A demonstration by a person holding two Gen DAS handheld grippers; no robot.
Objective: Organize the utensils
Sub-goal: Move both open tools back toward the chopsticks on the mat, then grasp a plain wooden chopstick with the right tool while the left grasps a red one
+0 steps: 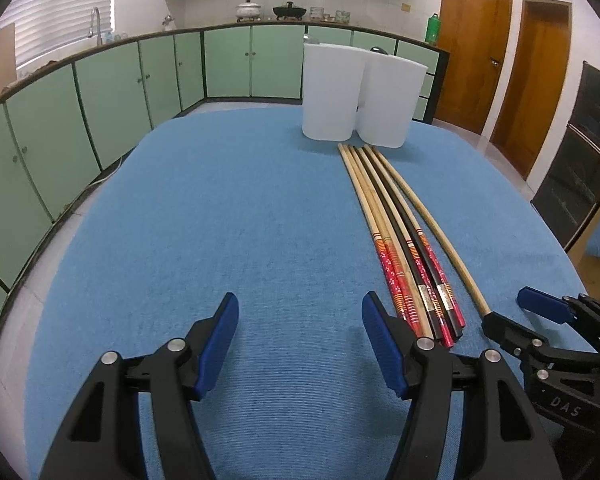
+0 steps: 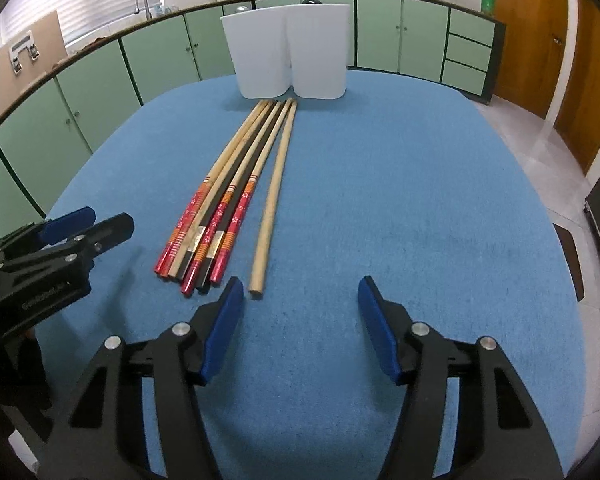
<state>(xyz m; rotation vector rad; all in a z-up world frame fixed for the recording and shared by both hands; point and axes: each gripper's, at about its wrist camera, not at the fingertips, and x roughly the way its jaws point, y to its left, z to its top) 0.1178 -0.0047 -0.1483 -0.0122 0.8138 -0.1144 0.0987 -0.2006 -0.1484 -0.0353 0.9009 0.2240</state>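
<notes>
Our left claw [image 1: 300, 340] hangs over the blue tabletop [image 1: 220, 220] with its two blue fingers [image 1: 220, 344] spread apart, and we see nothing between them. Its right finger sits just beside the red ends of the chopsticks [image 1: 400, 248], but we cannot tell if it touches them.

Our right claw [image 2: 300, 328] is spread apart too, with only blue cloth between its fingers [image 2: 376, 332]. Its left finger is just beside the thick end of the plain wooden stick [image 2: 274, 196], which lies a little apart from the bundle, on the bundle's right side. From the left claw's camera, one black finger of the right claw seems to meet that end, but we cannot tell for sure.

We see the chopsticks lying flat in a bundle on the tabletop. Some are tan wood with red flowery ends, and some are dark. Their thin tips point at two white holders [image 2: 288, 52].

We see the white holders standing upright at the far side of the tabletop, touching each other. Green cupboards [image 1: 100, 92] run along the wall behind, and brown doors [image 1: 472, 52] stand on the right.
</notes>
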